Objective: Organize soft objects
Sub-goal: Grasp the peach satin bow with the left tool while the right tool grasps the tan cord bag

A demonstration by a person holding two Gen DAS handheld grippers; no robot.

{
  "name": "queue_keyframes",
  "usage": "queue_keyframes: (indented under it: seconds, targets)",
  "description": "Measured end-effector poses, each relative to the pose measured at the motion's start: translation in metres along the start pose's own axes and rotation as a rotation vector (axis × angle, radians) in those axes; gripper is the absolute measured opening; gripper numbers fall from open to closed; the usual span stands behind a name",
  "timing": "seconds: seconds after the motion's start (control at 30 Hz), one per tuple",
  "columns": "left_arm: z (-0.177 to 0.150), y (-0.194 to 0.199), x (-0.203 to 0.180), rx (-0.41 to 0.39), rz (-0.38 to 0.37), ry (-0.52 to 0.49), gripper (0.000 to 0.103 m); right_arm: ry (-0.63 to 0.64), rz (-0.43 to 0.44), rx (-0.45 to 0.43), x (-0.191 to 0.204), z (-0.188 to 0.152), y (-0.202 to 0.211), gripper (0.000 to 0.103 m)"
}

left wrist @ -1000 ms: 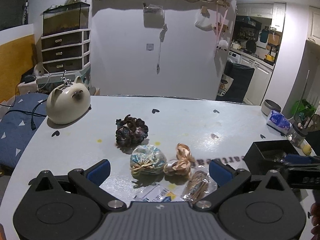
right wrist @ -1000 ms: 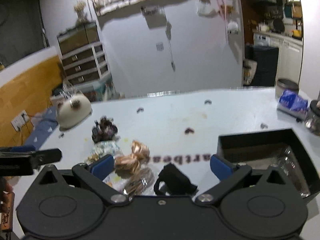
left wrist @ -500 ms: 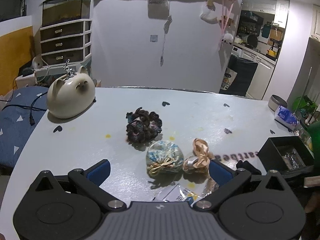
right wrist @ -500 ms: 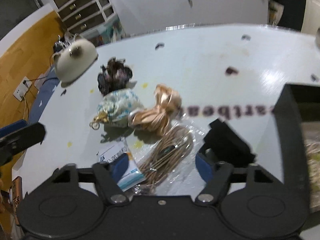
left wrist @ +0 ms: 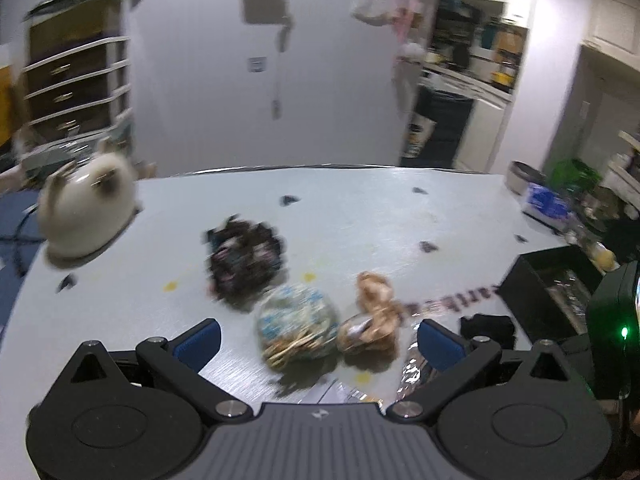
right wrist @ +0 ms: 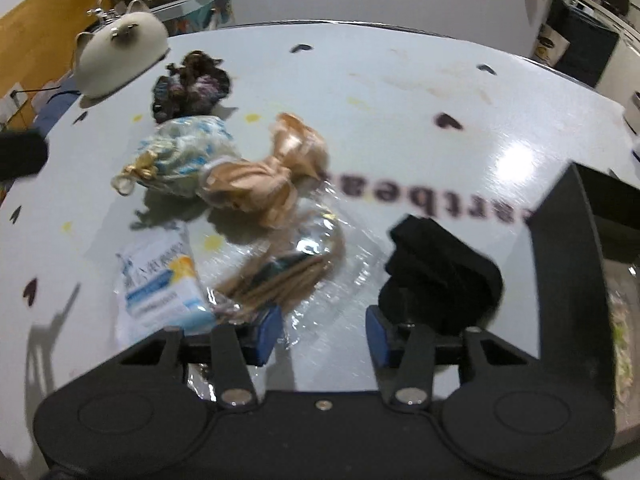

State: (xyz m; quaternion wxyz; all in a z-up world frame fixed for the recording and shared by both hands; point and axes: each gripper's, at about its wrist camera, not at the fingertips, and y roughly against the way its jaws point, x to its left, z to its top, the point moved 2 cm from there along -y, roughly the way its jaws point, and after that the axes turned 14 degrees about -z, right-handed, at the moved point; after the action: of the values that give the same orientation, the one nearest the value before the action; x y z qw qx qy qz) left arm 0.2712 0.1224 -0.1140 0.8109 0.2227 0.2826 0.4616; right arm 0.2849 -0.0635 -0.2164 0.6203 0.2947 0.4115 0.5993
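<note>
On the white table [right wrist: 400, 92] lie a dark scrunchie [right wrist: 192, 88], a floral pouch [right wrist: 188, 156], a peach satin bow [right wrist: 272, 176], a clear packet of brown hair ties [right wrist: 288, 276] and a folded black cloth [right wrist: 440, 276]. My right gripper [right wrist: 323, 334] hangs low over the packet's near end. Its jaws are closing, with clear wrap between the pads but no firm pinch showing. My left gripper [left wrist: 320, 342] is wide, its jaws closing slightly. It hovers just before the floral pouch [left wrist: 296, 324] and bow [left wrist: 372, 316], touching neither.
An open black box [right wrist: 568, 264] with crinkly contents stands at the right, beside the black cloth. A white and blue sachet [right wrist: 160, 288] lies left of the packet. A cream cat-shaped pot [left wrist: 86, 208] sits at the far left. Jars and a blue pack [left wrist: 544, 202] line the right edge.
My right gripper has dropped toward the table, tipped downward and narrowed its jaws around the clear packet. My left gripper has crept closer to the pouch, and its view is now blurred.
</note>
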Motion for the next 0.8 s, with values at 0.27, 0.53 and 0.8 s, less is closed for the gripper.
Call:
queue_keyframes:
  seconds: [0.27,0.53,0.8]
  targets:
    - [0.025,-0.05,-0.02,0.07,-0.181,-0.08,0.08,-0.069,-0.025,0.021,-0.024,-0.008,0.005,0.042]
    - [0.032,-0.112,-0.021,0.22,-0.224,-0.203,0.069,-0.133,0.04,0.014,-0.022,0.008,0.011,0.046]
    - [0.028,-0.158,-0.024,0.353,-0.215,-0.148,0.062,-0.071,-0.005,0.06,0.003,0.014,-0.011,0.078]
